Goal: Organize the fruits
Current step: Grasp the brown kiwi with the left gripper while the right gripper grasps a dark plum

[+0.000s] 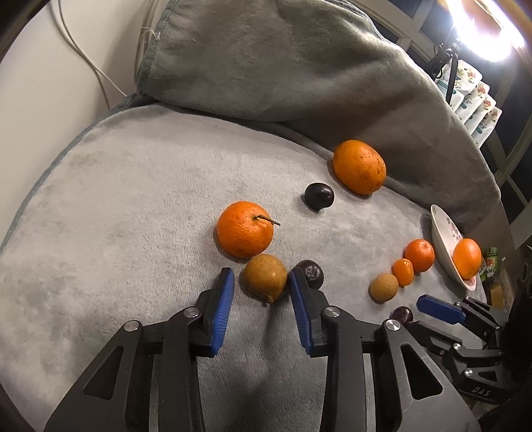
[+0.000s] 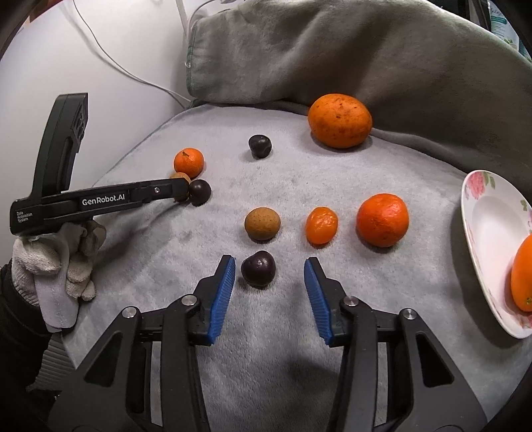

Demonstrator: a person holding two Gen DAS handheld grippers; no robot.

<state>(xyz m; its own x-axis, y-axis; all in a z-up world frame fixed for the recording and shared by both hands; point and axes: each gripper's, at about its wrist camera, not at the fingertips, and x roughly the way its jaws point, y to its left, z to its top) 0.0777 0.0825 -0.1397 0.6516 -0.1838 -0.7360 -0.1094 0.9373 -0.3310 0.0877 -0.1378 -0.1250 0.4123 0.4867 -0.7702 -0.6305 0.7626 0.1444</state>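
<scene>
Both grippers gape: left gripper (image 1: 261,288) straddles a brown fruit (image 1: 266,277), apparently untouched; right gripper (image 2: 270,271) flanks a dark plum (image 2: 258,268) on the blanket (image 2: 299,179).

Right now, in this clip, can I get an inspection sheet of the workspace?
Surface: grey fleece blanket, folded up behind.
Job's things: four oranges loose, one orange on the plate; three dark plums, two brown fruits, one kumquat loose.
Clutter: nothing seen.
Grippers: left gripper open around a brown fruit; right gripper open around a plum.
Cables: white cables on the wall.
Surroundings: bright lamp, window.
</scene>
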